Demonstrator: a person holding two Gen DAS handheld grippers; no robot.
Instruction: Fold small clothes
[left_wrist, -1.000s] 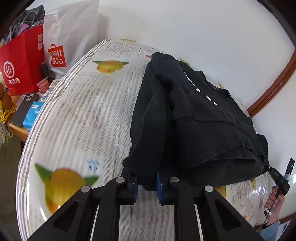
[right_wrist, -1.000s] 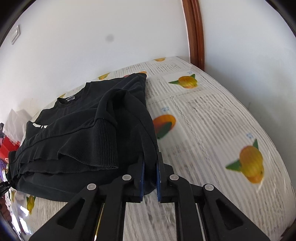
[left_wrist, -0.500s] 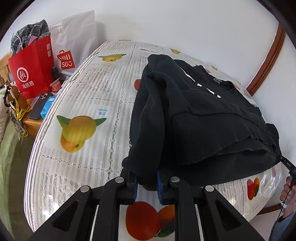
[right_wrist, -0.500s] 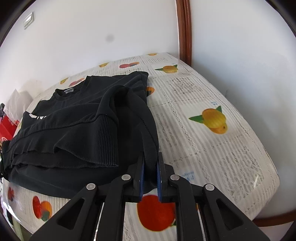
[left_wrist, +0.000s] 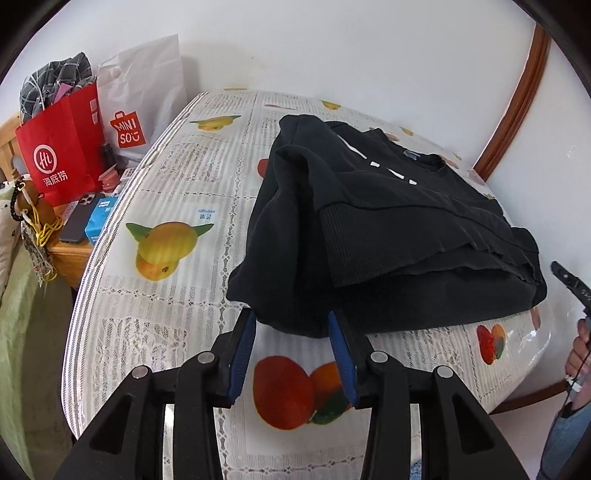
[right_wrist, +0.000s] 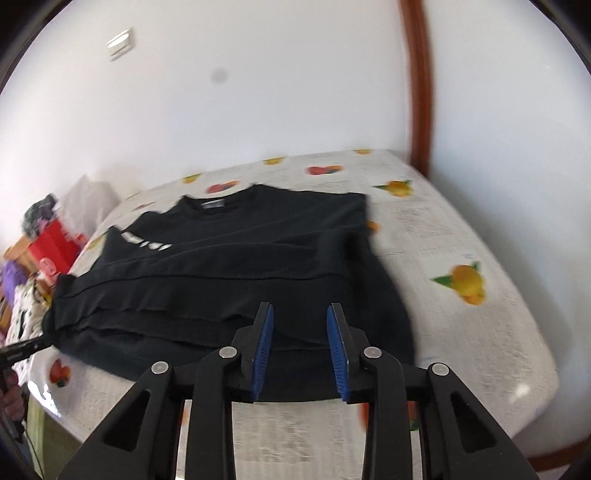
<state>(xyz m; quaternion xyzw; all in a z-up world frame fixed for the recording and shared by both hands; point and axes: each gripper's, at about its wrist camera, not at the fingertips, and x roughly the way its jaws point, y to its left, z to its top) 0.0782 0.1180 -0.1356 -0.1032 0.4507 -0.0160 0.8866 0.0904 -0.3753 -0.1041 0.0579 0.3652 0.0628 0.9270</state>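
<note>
- The left gripper (left_wrist: 291, 325) has just been opening; its jaws stand spread, free of the folded black sweater (left_wrist: 388, 236).
- The right gripper (right_wrist: 300, 325) has also just been opening, spread above the sweater on the table (right_wrist: 480, 332).

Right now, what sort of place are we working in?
Probably a home room: a table under a fruit-print cover, shopping bags and a phone on a wooden stand beside it, and a black sweatshirt being folded.

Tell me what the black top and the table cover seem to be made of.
Black top: seemingly a thick, matte knit such as cotton fleece; the folded cuff is ribbed and the cloth drapes in soft folds.
Table cover: probably clear glossy plastic over a lace-patterned, fruit-printed cloth; it gives bright glare at the near edge.
</note>
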